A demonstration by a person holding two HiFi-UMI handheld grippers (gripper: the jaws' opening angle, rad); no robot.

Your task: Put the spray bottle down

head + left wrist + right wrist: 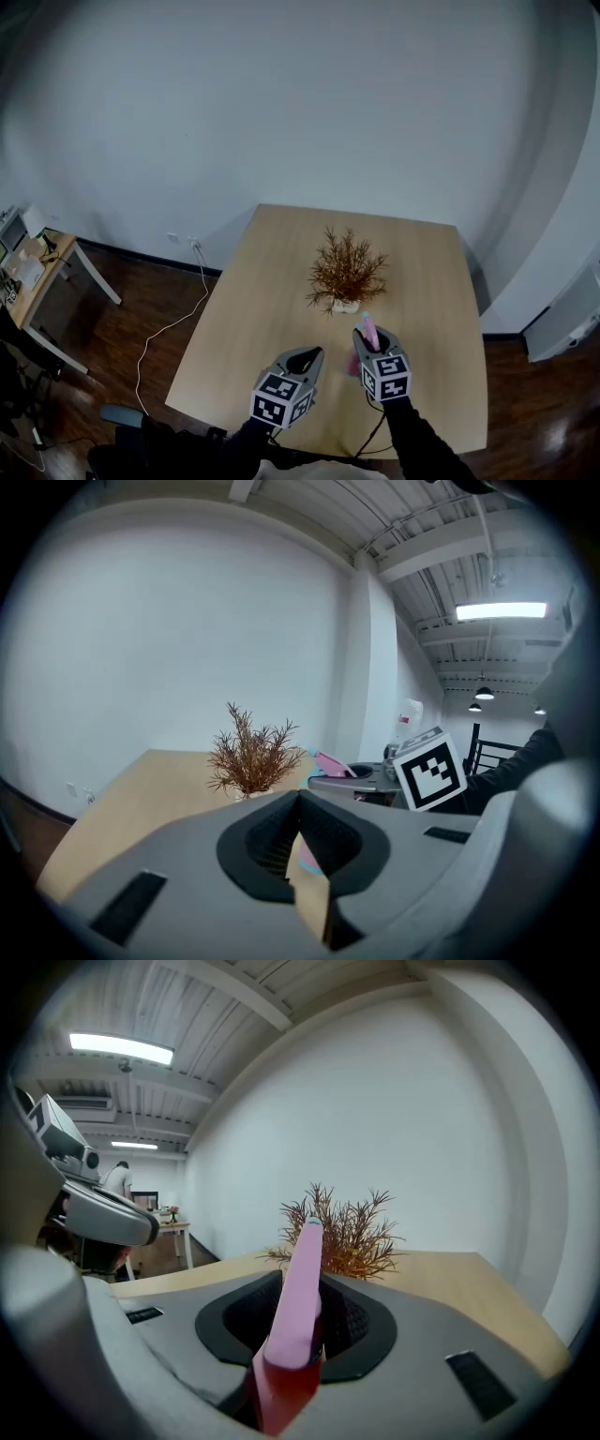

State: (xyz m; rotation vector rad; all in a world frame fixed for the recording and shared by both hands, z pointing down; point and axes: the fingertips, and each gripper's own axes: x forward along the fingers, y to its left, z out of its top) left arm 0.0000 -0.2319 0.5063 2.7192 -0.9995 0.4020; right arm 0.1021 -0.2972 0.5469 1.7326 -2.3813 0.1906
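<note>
A pink spray bottle (368,330) with a teal tip sticks up between the jaws of my right gripper (367,343), which is shut on it over the front of the wooden table (253,291). In the right gripper view the bottle's pink head (300,1297) rises between the jaws, with its red body below. I cannot tell whether its base touches the table. My left gripper (306,356) hovers just to the left, its jaws together and nothing in them. From the left gripper view the bottle (330,764) shows beside the right gripper's marker cube (429,771).
A small brown potted plant (345,270) stands mid-table, just beyond both grippers. A desk (37,272) with clutter sits at the far left, and a white cable (173,323) trails over the dark floor. A white cabinet (562,328) is at the right. A person (120,1180) stands far off.
</note>
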